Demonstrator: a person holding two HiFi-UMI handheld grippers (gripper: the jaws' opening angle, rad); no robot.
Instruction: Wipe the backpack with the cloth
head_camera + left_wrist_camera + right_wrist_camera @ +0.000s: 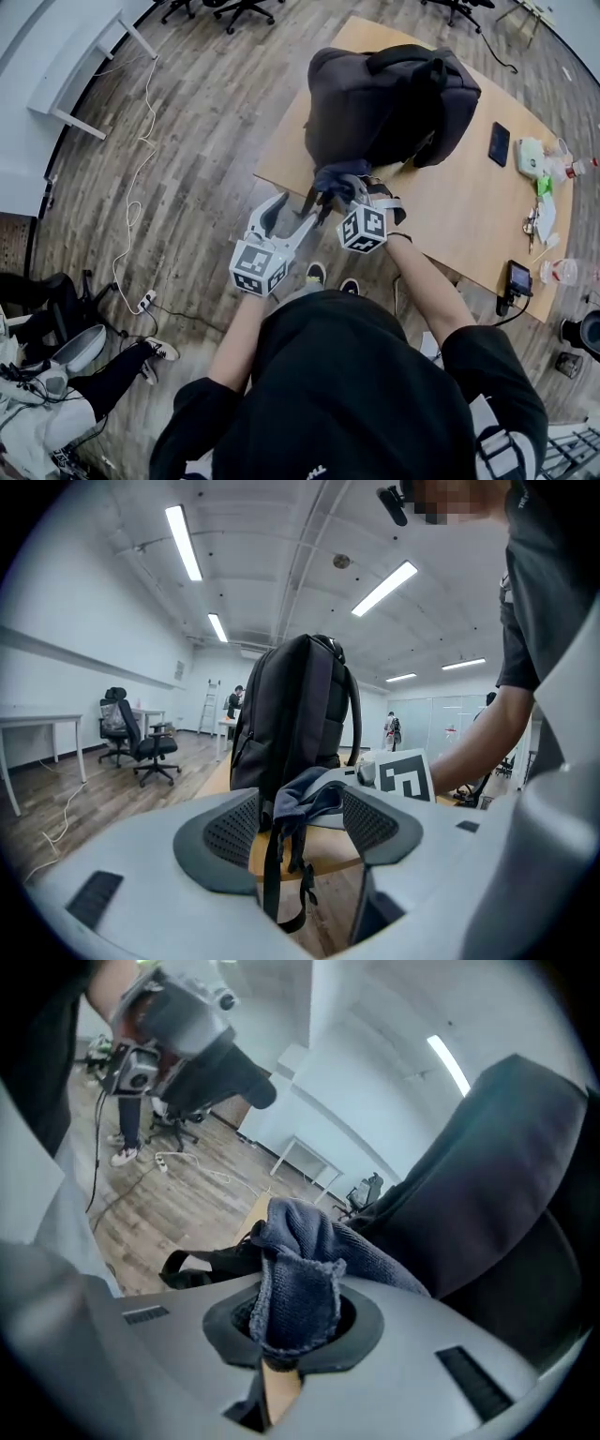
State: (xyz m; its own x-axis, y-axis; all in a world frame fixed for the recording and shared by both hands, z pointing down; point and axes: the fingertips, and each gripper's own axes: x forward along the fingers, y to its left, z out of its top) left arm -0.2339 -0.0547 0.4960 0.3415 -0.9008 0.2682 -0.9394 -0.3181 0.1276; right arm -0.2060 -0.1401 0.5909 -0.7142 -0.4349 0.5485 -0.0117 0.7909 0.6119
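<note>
A dark grey backpack [389,103] stands upright on the wooden table [450,225], near its front corner. My right gripper [354,187] is shut on a bunched blue cloth [334,176] at the backpack's lower front; in the right gripper view the cloth [295,1279] fills the right gripper [295,1321], with the backpack [506,1194] at the right. My left gripper [302,204] is open just left of the cloth. In the left gripper view the cloth [309,799] and a hanging black strap [272,874] lie between the spread jaws of the left gripper [300,832], the backpack [291,714] behind.
On the table's right side lie a phone [499,143], a second device [517,278], a bottle [562,272] and small items. A white desk [84,66] and a floor cable [141,178] are at the left. A seated person's legs [112,375] show at bottom left.
</note>
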